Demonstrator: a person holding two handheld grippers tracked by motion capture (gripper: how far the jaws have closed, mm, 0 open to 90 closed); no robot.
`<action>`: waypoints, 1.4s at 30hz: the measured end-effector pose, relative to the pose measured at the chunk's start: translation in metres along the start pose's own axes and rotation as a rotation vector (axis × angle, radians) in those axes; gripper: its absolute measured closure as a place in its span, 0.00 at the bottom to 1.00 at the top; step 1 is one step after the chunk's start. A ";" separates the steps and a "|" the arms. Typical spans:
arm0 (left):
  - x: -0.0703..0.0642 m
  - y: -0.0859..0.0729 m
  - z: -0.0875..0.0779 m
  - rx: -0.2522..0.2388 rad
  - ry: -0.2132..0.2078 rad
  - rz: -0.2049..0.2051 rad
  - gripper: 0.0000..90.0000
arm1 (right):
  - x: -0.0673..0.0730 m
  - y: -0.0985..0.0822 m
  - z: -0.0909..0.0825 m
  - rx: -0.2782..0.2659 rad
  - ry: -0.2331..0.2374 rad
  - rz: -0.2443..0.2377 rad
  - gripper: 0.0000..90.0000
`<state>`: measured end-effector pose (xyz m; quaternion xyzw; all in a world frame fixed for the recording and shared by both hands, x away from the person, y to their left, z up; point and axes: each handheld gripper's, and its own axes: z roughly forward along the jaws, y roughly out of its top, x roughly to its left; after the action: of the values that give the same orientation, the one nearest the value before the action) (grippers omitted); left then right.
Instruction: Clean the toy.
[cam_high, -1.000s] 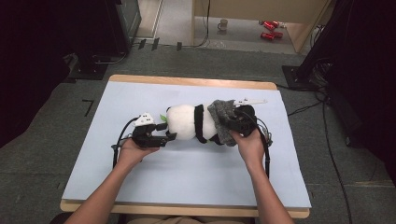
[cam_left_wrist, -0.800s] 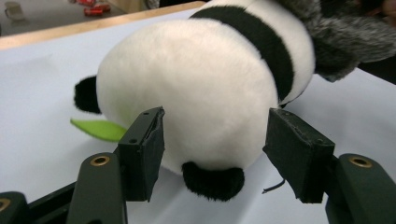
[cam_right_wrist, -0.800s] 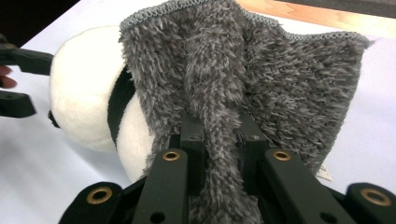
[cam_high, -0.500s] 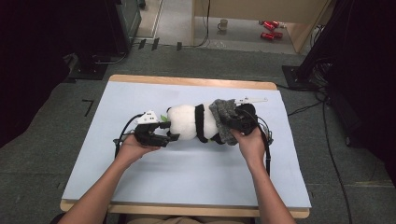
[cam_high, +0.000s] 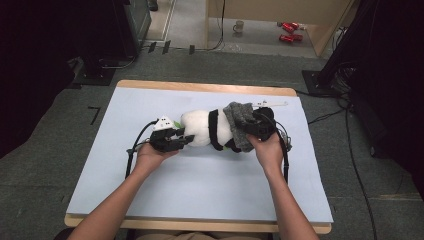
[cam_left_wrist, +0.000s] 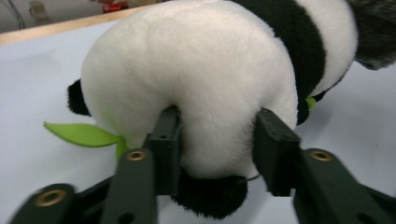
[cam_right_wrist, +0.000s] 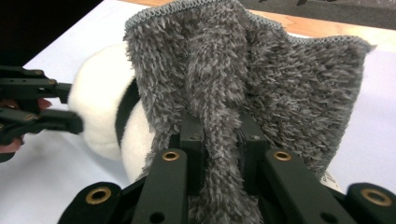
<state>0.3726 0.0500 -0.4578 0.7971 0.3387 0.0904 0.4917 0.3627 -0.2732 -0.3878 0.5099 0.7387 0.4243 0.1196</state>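
A black-and-white panda plush (cam_high: 200, 127) lies on its side in the middle of the pale blue mat (cam_high: 200, 190). A grey fuzzy cloth (cam_high: 239, 122) covers its right end. My left gripper (cam_high: 187, 139) is at the plush's left end. Its jaws have just been closing, and in the left gripper view they press into the white fur of the panda plush (cam_left_wrist: 196, 70), with my left gripper (cam_left_wrist: 217, 140) shut on it. A green felt leaf (cam_left_wrist: 81, 134) sticks out beside it. My right gripper (cam_right_wrist: 219, 140) is shut on a fold of the grey cloth (cam_right_wrist: 261, 79).
The mat lies on a wooden table (cam_high: 200, 87) with grey carpet around it. A thin white strip (cam_high: 272, 105) lies on the mat behind the plush. Black cables (cam_high: 137, 142) trail from both grippers. Dark stands and equipment border the table on both sides.
My left gripper has slid right, up to the panda, and its jaws have closed on the plush's left end. The right hand and the grey cloth have kept still.
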 end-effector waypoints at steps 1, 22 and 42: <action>0.000 0.001 -0.002 0.013 -0.004 -0.019 0.74 | 0.003 0.001 -0.003 -0.001 0.002 -0.005 0.87; -0.022 0.011 -0.039 0.097 -0.111 -0.248 0.84 | 0.125 0.009 -0.018 -0.006 0.278 -0.222 0.87; -0.014 0.003 -0.030 0.116 -0.095 -0.246 0.84 | 0.072 -0.026 0.028 0.065 0.167 -0.142 0.87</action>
<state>0.3492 0.0623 -0.4374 0.7799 0.4149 -0.0281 0.4677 0.3306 -0.2003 -0.4061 0.4229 0.7936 0.4316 0.0706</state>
